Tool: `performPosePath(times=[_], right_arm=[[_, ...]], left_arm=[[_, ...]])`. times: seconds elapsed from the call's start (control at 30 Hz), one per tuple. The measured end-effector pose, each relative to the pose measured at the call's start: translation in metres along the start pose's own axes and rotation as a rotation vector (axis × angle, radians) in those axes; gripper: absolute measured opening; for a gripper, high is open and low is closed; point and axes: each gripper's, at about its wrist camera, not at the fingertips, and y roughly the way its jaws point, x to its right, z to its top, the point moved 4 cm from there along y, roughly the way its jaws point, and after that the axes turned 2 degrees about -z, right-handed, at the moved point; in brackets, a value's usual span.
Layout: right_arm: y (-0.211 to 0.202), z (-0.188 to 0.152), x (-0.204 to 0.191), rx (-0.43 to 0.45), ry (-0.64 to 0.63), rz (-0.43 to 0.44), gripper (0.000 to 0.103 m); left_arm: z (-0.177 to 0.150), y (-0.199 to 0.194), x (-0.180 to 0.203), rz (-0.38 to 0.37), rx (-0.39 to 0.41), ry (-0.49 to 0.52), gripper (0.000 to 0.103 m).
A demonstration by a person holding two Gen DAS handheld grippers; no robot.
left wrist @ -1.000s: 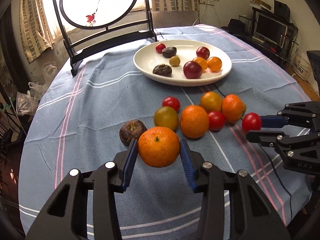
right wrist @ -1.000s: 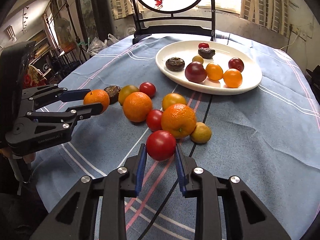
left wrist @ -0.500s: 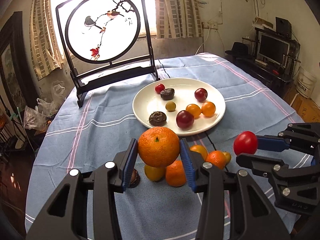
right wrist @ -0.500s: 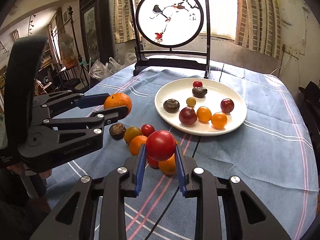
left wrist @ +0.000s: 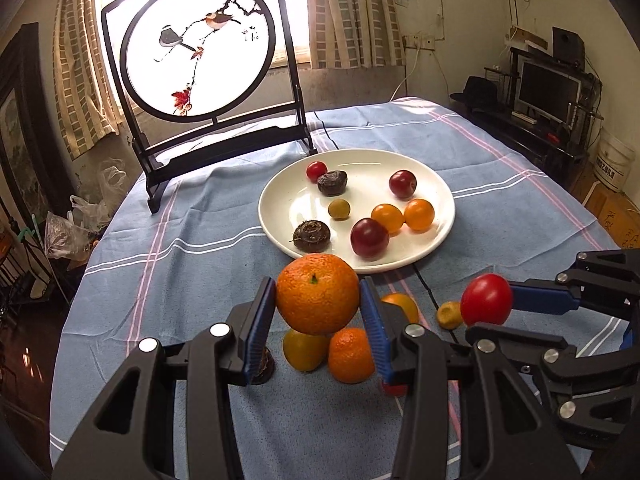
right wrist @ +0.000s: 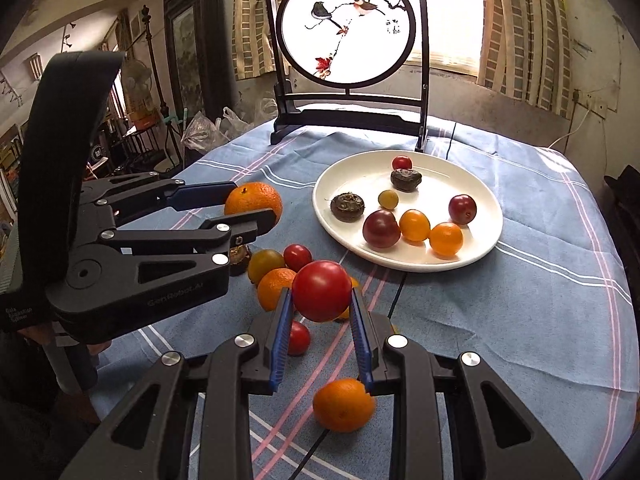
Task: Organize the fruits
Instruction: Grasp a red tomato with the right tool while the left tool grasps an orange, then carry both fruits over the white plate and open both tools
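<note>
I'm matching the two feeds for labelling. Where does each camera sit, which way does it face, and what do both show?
Left wrist: sits behind the left tool, looking forward and down across the table at the white plate; its own fingers grip an orange, and the right tool enters from the right.
Right wrist: sits behind the right tool, facing the same plate; its fingers grip a red tomato, with the left tool at left.
Shared: plate, loose fruit, bird screen, both held fruits.

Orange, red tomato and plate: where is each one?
Orange (left wrist: 318, 292): left wrist view, middle of its peel.
Red tomato (right wrist: 322, 291): right wrist view, middle of its skin.
Plate (right wrist: 486, 248): right wrist view, bare right rim.
</note>
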Motion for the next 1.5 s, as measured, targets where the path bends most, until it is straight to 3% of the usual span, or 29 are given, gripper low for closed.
performPosePath(times=[0.33,0.7,1.1,1.5], right_arm=[[0.012,0.017,0.022,0.002,-0.001,-0.034,0.029],[0.062,0.081,0.074,0.015,0.041,-0.101,0.029],[0.106,0.105,0.084,-0.011,0.046,-0.104,0.029],[0.119,0.107,0.086,-0.034,0.036,-0.105,0.029]], left_arm=[[0.027,0.026,-0.006,0.028,-0.001,0.013,0.042],[0.082,0.083,-0.013,0.091,0.002,0.025,0.043],[0.085,0.125,-0.022,0.106,-0.045,0.031,0.043],[0.085,0.133,-0.021,0.113,-0.051,0.045,0.043]])
